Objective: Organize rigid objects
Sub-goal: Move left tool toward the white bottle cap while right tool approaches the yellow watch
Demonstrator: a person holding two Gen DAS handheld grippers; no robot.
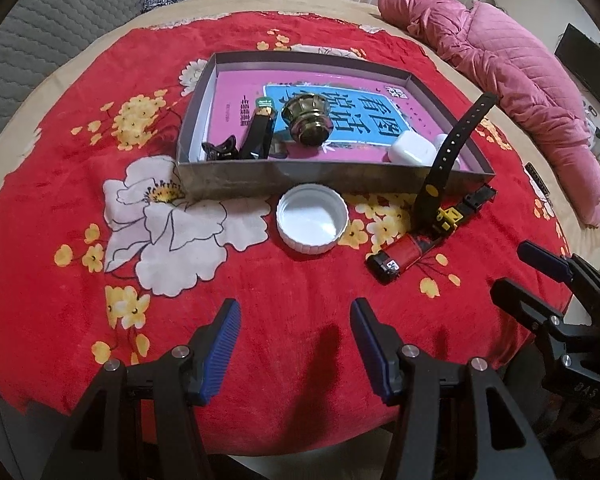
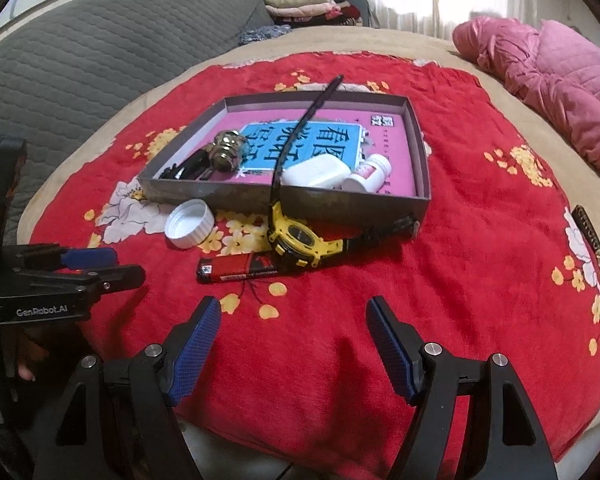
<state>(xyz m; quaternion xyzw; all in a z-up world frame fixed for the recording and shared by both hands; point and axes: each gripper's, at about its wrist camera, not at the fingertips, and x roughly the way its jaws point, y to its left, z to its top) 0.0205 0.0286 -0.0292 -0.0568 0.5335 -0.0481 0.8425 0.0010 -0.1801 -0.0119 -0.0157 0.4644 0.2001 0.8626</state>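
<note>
On a red flowered blanket, one shallow grey box is seen, lined with a pink and blue printed sheet bearing large Chinese characters, too distorted to be read with certainty. Inside the box six things can be counted: one brass knob, one black clip, one black nail clipper with a green tag whose writing is too small to be read, one white earbud case, one small white bottle with a pink label, and the long strap end of the watch, which leans over the front wall. Outside, just in front of the box, three things are laid: one white screw cap with its hollow side up, one red and black lighter, and one yellow and black wristwatch, whose body touches the lighter's end.

Two grippers are held near the blanket's front edge. The left gripper is spread wide with nothing between its blue pads, and "GenRobot.AI" is printed on its body in the right wrist view. The right gripper is likewise parted and empty.
</note>
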